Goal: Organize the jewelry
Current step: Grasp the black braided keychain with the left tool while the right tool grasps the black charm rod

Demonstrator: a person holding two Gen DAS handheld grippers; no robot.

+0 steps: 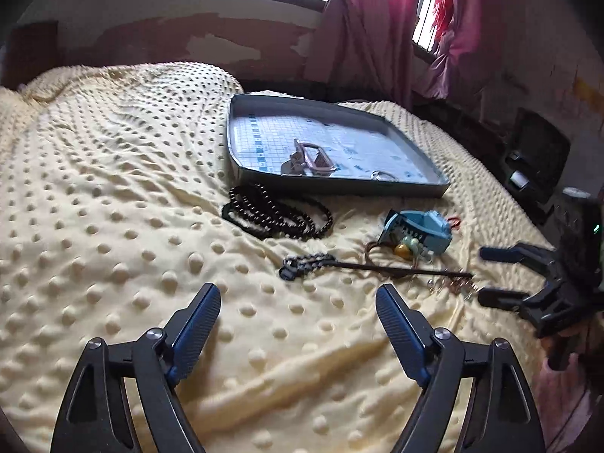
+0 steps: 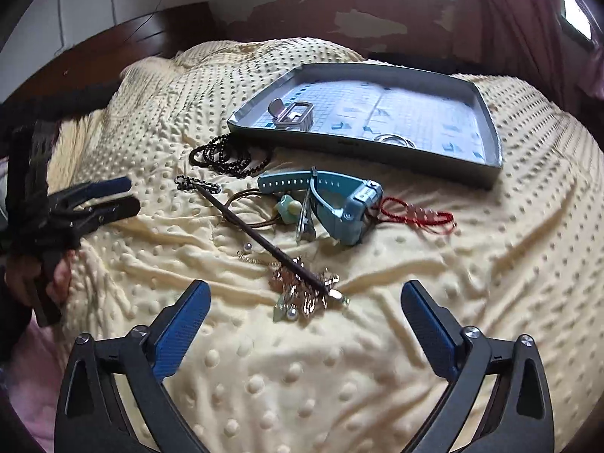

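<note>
Your right gripper (image 2: 305,302): blue-padded jaws spread wide, nothing between them, hovering over the cream dotted blanket (image 2: 339,377). Just ahead of the fingertips lies a tangled cluster of small silver and pearl pieces (image 2: 305,294). Contact not evident.

Your left gripper (image 1: 298,302): also wide open and empty, over bare blanket, well short of the jewelry. In the right wrist view it sits at far left, with a hand (image 2: 56,275) gripping its handle.

The long dark hair stick (image 2: 264,243) lies flat. In the right wrist view its long axis runs diagonally, its metal-capped near end on the tangled cluster, its far end pointing up-left to a short black-and-silver link chain (image 2: 198,185).

Beyond it: light-blue rubber-strapped watch (image 2: 332,204), red cord (image 2: 415,217) beside it on the right, small green and amber pendant on a brown cord (image 2: 287,205) on the left, coiled string of dark beads (image 2: 226,158) against the tray's near wall.

The shallow grey tray with a grid-printed liner (image 2: 490,139) sits at the back. Inside it: a metal watch band (image 2: 292,115) near the left corner, a silver ring (image 2: 390,139) by the near wall.
</note>
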